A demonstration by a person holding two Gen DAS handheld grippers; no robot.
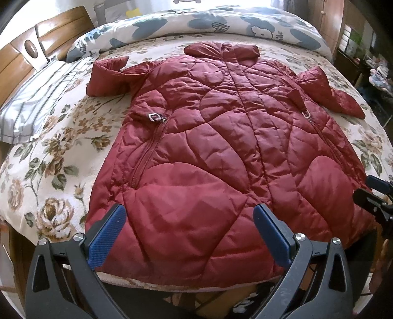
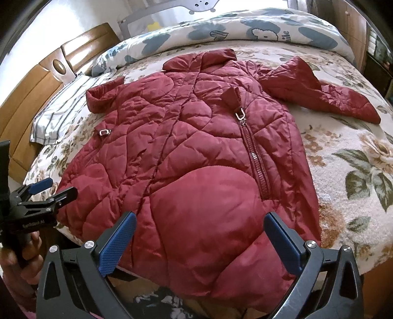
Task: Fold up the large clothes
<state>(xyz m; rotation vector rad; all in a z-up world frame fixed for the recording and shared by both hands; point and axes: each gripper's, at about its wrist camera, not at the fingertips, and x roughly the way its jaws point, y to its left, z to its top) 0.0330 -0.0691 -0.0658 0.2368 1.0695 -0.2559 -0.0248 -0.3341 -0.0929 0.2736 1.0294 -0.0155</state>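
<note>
A dark red quilted puffer coat [image 1: 216, 137] lies flat, front up, on a bed, collar at the far end, hem at the near edge; it also shows in the right wrist view [image 2: 196, 171]. Both sleeves stick out sideways, the right sleeve [image 2: 319, 95] bent. My left gripper [image 1: 189, 213] is open, hovering over the hem's left part, holding nothing. My right gripper [image 2: 200, 220] is open over the hem's right part, holding nothing. Each gripper shows at the edge of the other's view, the right one [image 1: 375, 196] and the left one [image 2: 49, 189].
The bed has a floral cover [image 1: 49, 157]. A striped pillow [image 1: 36, 98] lies at the left, a rolled blue-patterned duvet [image 1: 196, 22] at the far end. A wooden headboard [image 1: 19, 63] stands at the left and furniture at the right.
</note>
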